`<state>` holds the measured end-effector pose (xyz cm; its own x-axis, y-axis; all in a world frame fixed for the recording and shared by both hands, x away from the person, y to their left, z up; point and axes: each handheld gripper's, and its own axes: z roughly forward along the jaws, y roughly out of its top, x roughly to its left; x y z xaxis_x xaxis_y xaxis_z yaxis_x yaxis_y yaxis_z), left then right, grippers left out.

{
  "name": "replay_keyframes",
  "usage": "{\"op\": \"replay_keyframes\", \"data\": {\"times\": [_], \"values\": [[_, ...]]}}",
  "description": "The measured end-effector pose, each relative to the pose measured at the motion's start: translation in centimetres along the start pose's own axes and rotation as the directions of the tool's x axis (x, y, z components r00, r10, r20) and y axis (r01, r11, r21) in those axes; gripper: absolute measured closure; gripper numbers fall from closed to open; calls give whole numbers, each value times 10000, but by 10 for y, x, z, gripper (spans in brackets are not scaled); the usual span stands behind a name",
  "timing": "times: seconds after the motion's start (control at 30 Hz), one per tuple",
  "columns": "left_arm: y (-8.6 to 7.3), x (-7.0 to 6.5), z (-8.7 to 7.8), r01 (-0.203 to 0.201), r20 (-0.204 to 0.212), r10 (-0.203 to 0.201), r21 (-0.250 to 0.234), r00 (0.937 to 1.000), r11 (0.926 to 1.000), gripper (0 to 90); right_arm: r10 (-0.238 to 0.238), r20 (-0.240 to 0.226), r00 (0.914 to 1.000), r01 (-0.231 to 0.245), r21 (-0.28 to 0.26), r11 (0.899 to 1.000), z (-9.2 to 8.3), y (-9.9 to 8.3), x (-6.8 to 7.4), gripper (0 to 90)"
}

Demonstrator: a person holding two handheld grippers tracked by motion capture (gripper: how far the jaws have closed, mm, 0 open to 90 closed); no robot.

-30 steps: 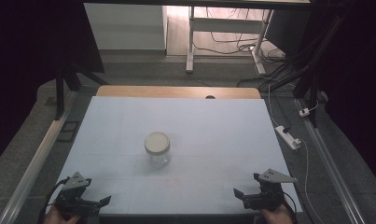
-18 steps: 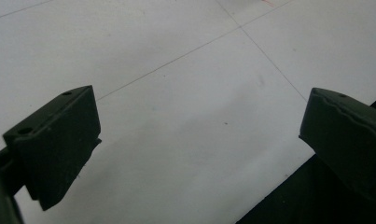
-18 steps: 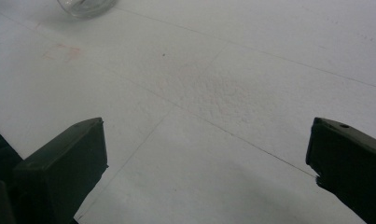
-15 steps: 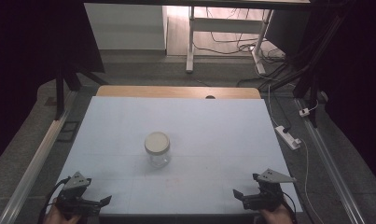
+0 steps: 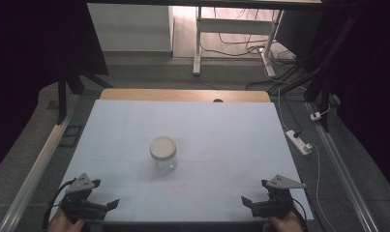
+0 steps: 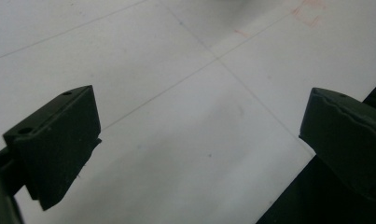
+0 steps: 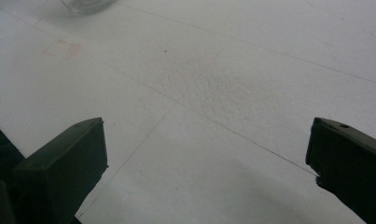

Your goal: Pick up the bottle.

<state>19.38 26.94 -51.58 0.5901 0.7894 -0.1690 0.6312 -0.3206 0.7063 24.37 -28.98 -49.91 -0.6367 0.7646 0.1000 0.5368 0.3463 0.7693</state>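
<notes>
Lower left of the high view: we see the left gripper held over the near table edge, jaws spread, nothing between them. In the left gripper view its jaws stand wide apart over bare white table, with a faint red square mark at upper right.

Centre of the high view: glass jar, upright, pale lid on, alone on the white table, well apart from both grippers.

Lower right: right gripper, jaws also spread, empty. In the right gripper view we see the jar's base at the top left edge.
</notes>
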Motion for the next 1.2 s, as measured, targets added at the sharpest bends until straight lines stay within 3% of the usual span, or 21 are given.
{"op": "replay_keyframes", "data": {"times": [0.67,1.2], "values": [[27,0,29,-414,805,444,-387,9958,9984,0,17,4,10000,-17,87,10000,1,0,0,0],[54,-2,52,-690,1072,725,-361,9916,9970,0,-22,-4,10000,22,171,9999,2,0,0,0]]}}
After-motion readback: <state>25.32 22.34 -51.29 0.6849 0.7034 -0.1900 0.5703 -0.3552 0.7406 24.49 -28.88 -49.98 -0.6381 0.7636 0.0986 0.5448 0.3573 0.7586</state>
